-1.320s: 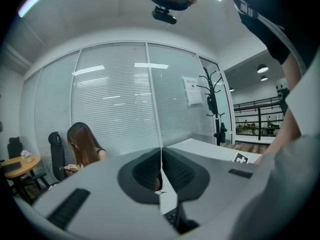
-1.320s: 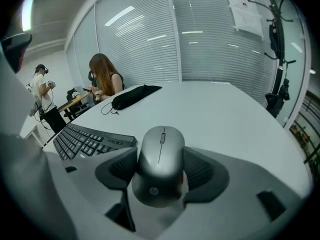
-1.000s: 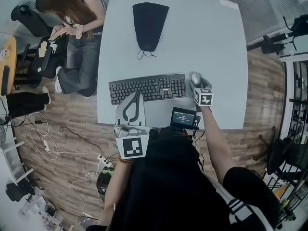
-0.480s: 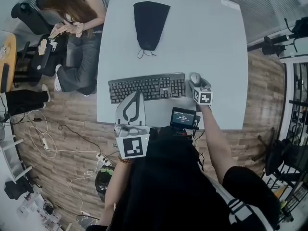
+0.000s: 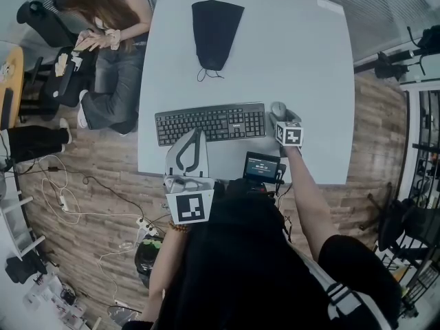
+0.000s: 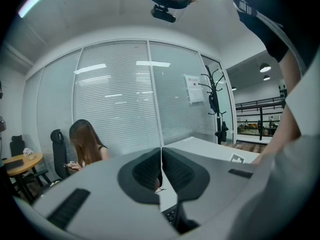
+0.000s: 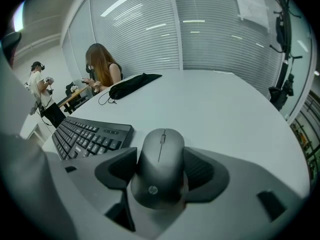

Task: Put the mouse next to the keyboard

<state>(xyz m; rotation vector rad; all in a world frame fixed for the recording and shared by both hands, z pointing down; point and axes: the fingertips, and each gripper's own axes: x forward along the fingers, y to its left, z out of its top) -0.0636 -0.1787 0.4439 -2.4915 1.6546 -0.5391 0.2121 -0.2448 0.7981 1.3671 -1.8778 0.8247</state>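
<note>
Right claw [image 7: 161, 176] clamped on the mouse [image 7: 160, 154]
Mouse sits between its jaws, just right of the keyboard [image 7: 90, 134] on the bench [image 7: 225, 109]; left claw [image 6: 161, 169] closed, empty

An office: glass partition walls with white slatted blinds [image 6: 115, 99], a black swivel chair [image 6: 57, 151], a black coat stand [image 6: 213, 101], a black full-size keyboard [image 5: 210, 124] on a pale grey table [image 5: 302, 53].

Even, cool indoor light from ceiling strips, soft shadows, heavy fisheye bending and dark vignetted corners.
</note>
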